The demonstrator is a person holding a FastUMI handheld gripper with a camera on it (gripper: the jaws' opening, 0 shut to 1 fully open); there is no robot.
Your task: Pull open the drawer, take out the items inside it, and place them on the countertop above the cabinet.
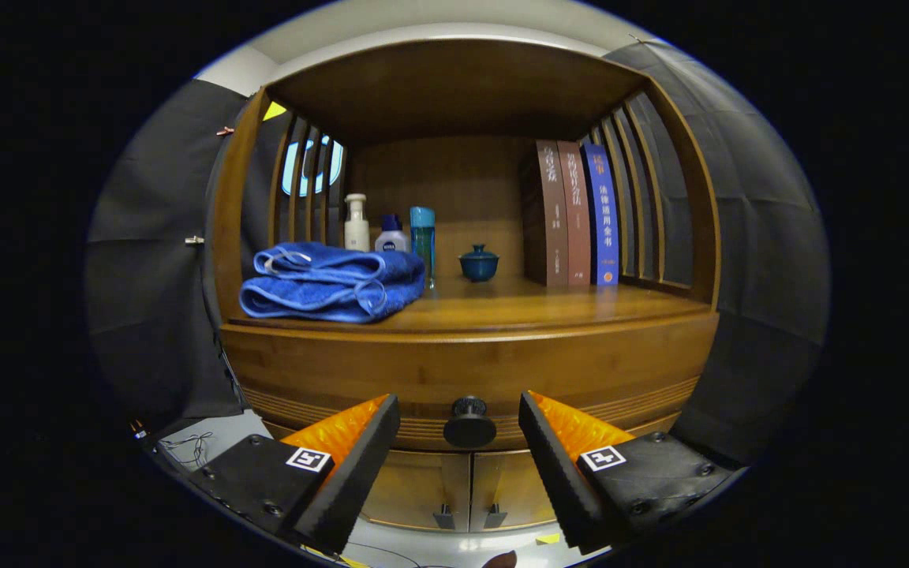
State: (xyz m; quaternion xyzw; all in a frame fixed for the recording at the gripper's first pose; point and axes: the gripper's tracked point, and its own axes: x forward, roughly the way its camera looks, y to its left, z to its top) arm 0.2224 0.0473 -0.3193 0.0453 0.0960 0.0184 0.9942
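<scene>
A wooden cabinet faces me with its drawer closed; the drawer front is a curved wooden band under the countertop. A round dark knob sticks out from the middle of the drawer front. My gripper is open, and the knob sits between its two fingers with a gap on each side; neither finger touches it. The drawer's contents are hidden.
On the countertop lie a folded blue towel, a white pump bottle, a small white bottle, a teal bottle, a lidded blue cup and three upright books. Two lower cabinet doors sit below the drawer.
</scene>
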